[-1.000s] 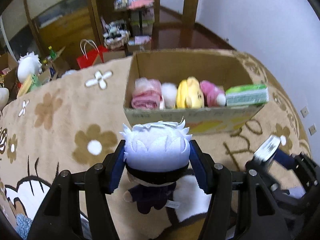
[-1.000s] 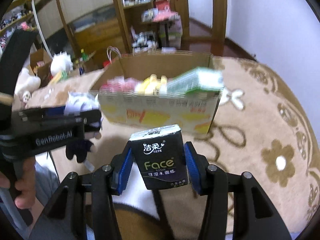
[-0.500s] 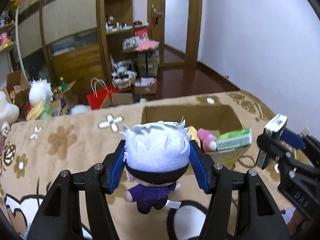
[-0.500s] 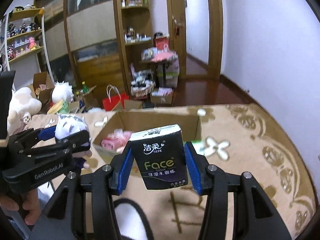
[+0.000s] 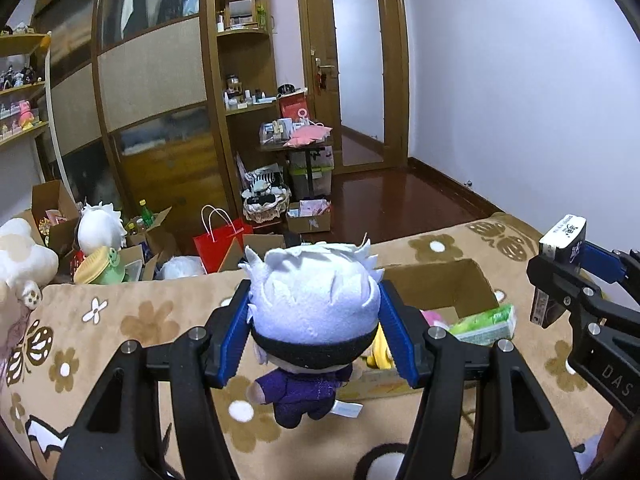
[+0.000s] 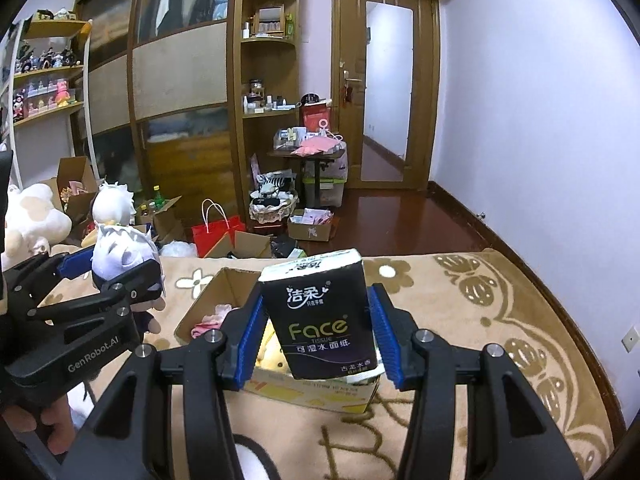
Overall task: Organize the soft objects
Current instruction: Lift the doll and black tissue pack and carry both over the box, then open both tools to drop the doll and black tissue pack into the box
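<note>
Aloft over the cardboard box (image 5: 448, 284) — left jaws clamp a white-haired plush doll (image 5: 314, 312), right jaws a black tissue pack (image 6: 322, 314).

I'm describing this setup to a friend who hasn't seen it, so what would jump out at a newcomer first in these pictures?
First, the white-haired plush doll clamped by its head in the left tongs, dangling above the flowered beige blanket. Next, the black Face tissue pack held upright in the right tongs. Behind both sits an open cardboard box already holding a green tissue pack and some soft toys.
</note>
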Available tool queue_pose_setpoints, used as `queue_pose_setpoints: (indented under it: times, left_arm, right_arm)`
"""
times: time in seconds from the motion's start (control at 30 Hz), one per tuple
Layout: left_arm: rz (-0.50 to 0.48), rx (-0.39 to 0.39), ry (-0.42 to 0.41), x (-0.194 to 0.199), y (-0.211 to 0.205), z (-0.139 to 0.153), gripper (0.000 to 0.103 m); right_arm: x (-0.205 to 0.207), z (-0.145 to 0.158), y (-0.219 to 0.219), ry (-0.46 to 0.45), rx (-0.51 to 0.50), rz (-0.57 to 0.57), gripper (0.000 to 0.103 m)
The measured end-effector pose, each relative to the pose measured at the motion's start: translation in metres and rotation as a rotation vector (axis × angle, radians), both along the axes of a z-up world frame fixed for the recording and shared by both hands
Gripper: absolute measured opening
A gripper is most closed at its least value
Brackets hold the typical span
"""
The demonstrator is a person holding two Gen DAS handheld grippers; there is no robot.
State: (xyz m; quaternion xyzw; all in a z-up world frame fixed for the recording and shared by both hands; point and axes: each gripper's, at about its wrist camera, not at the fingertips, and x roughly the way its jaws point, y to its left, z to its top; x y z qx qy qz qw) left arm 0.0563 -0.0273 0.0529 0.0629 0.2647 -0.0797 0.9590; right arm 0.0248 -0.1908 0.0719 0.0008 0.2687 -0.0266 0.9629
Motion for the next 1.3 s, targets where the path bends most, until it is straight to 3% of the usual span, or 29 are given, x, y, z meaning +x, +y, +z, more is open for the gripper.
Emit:
queue_pose_setpoints:
  times: [0.7, 1.3]
  left_arm:
    - [0.008, 0.008, -0.029, 0.054, -0.009, -0.006, 0.06]
    - [-0.002, 0.0, 0.06, 0.082, -0.01, -0.044, 0.06]
  right_arm:
    - [0.043, 0.003, -0.013, -0.054, -0.03, -0.018, 0.053]
    - [0.073, -0.022, -0.024, 0.005, -0.014, -0.006, 0.053]
